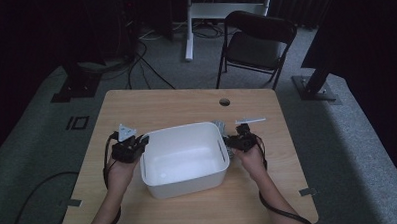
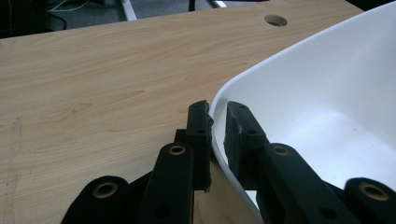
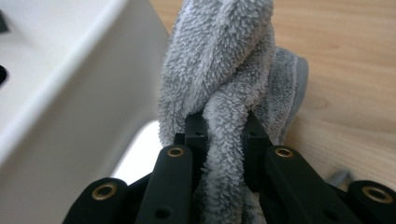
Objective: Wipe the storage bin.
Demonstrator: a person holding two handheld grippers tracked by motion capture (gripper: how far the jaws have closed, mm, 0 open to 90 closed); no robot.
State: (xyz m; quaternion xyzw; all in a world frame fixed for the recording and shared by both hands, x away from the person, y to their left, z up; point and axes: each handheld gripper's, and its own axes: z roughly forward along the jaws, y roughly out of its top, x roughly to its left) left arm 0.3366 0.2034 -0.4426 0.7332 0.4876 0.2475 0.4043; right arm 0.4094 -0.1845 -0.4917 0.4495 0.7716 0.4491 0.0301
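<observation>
At a wooden table [image 1: 136,101], the left gripper [image 2: 217,126] pinches the white tub's rim [image 2: 299,53] to steady it while the right gripper [image 3: 223,135] clamps a grey towel [image 3: 219,60] just outside its wall.

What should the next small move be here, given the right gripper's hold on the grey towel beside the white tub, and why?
Probably lift the right gripper and carry it over the rim of the white plastic tub. Its jaws are shut on the fluffy grey towel, which sits outside the tub's wall above the wooden table. The left gripper clamps the tub's opposite rim, steadying it, and the tub's inside looks empty.
</observation>
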